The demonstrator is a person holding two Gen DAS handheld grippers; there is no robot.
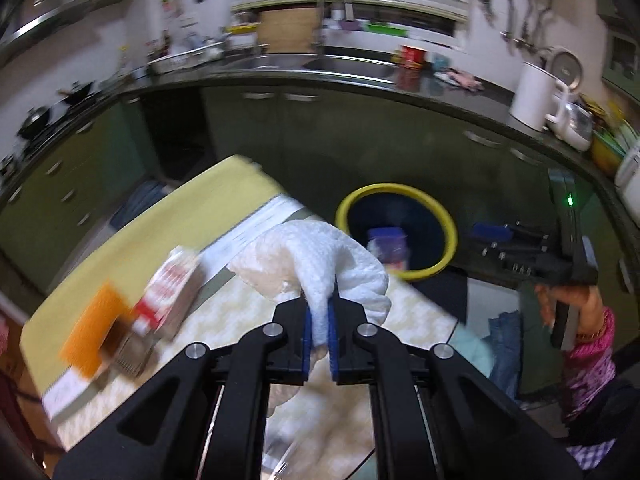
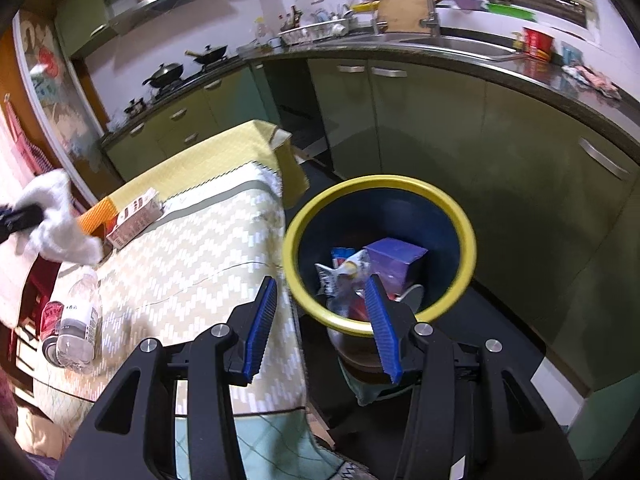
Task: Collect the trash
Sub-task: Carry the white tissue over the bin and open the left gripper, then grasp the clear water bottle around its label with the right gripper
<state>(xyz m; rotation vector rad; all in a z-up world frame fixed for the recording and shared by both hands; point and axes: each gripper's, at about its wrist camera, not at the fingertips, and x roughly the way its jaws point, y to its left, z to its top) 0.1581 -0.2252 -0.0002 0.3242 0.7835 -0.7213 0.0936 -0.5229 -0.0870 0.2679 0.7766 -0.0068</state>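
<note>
My left gripper (image 1: 319,312) is shut on a crumpled white paper towel (image 1: 320,264) and holds it above the table, left of the bin. The towel also shows at the far left of the right wrist view (image 2: 56,220). The yellow-rimmed dark bin (image 2: 380,250) stands on the floor beside the table, with a purple box (image 2: 394,262) and wrappers inside; it also shows in the left wrist view (image 1: 396,232). My right gripper (image 2: 320,312) is open and empty, just above the bin's near rim. A red-and-white carton (image 2: 136,218) lies on the table. A clear plastic bottle (image 2: 78,320) and a can (image 2: 50,320) lie at the table's left edge.
The table has a patterned cloth (image 2: 192,264) over a yellow one. Green kitchen cabinets (image 2: 460,128) and a dark counter with a sink (image 2: 460,44) run behind the bin. A white kettle (image 1: 534,96) stands on the counter. An orange item (image 1: 94,332) lies beside the carton.
</note>
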